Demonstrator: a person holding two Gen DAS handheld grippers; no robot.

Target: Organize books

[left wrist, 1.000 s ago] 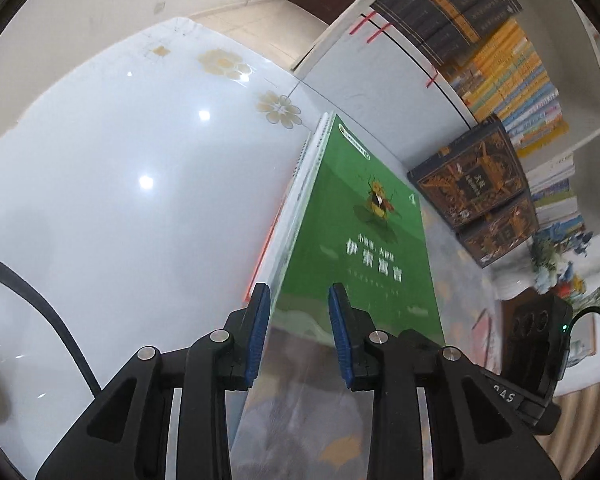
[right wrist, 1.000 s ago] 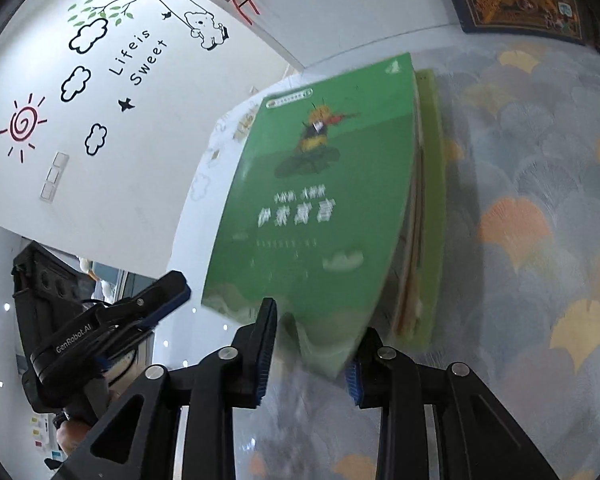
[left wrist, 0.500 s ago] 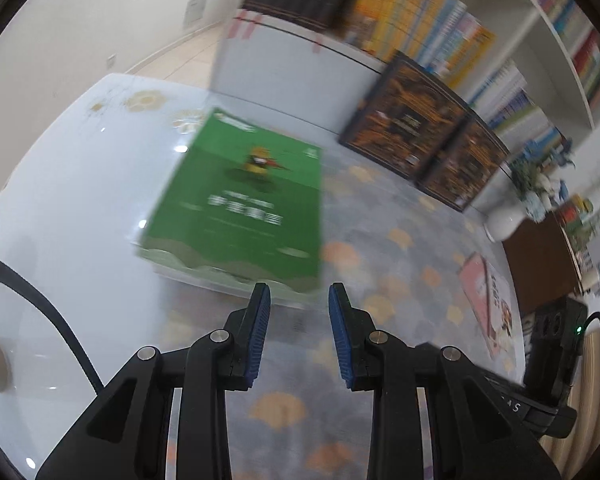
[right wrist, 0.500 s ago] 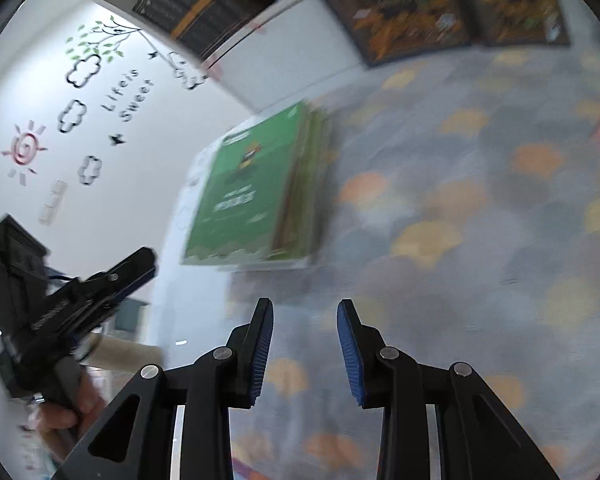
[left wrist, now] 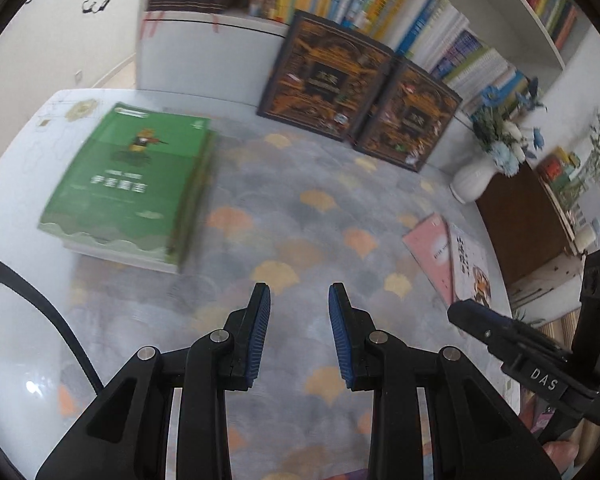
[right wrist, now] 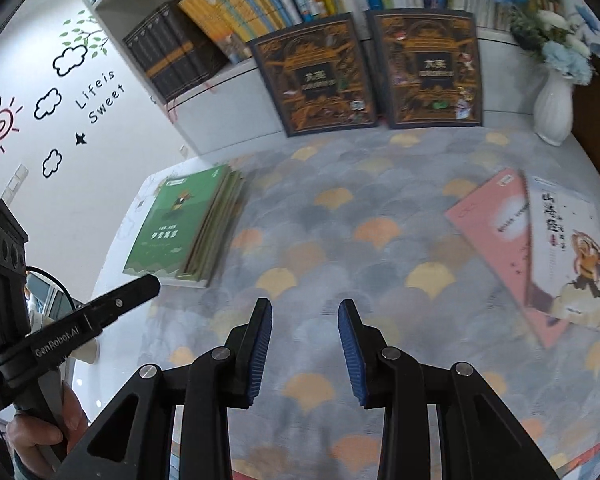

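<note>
Through my left wrist camera, my left gripper (left wrist: pixel 299 300) hung over the patterned mat (left wrist: pixel 308 220) with its blue pads apart and nothing between them. The stack of green books (left wrist: pixel 124 184) lay flat to the far left, half on the mat and half on the white table (left wrist: pixel 16 184), well apart from my fingers. Two dark ornate books (left wrist: pixel 356 92) leaned upright against the bookshelf (left wrist: pixel 204 60) at the far side, and a pink book (left wrist: pixel 434 252) lay to the right, touching a white illustrated book (left wrist: pixel 470 264). Through my right wrist camera, my right gripper (right wrist: pixel 305 312) also stood empty above the mat, its jaws apart. There the green stack sat far left, the pink and white books lay near on the right, and a white vase (right wrist: pixel 554 108) stood at the far right.
</note>
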